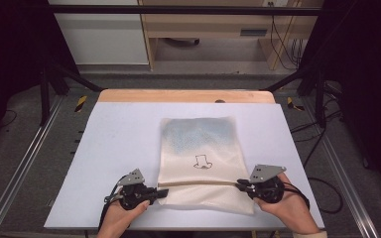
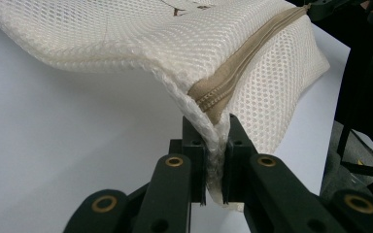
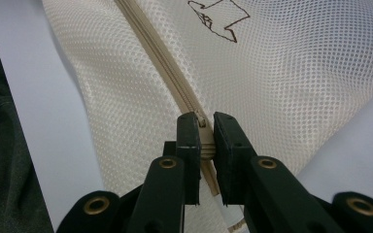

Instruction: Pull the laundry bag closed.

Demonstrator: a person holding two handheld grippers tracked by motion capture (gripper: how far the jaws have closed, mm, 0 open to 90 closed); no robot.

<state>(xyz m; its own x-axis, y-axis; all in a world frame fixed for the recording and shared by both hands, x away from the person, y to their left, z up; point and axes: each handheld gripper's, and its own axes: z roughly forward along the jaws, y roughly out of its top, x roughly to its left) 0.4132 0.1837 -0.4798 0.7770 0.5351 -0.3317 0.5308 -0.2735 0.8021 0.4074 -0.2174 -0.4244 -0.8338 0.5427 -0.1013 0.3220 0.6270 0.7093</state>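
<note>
A cream mesh laundry bag (image 1: 199, 153) lies flat on the white table (image 1: 119, 144), with a small hat drawing (image 1: 202, 161) on it and a tan zipper (image 1: 198, 182) running across near its front end. My left gripper (image 1: 159, 192) is shut on the bag's left edge (image 2: 213, 145) at the zipper's end. My right gripper (image 1: 241, 185) is shut on the zipper (image 3: 205, 141) at the bag's right side. The bag's left corner (image 2: 175, 63) is lifted slightly off the table.
A wooden strip (image 1: 186, 95) borders the table's far edge. Black frame posts (image 1: 44, 84) and cables (image 1: 322, 129) stand to both sides on the grey floor. Bare table surface lies left and right of the bag.
</note>
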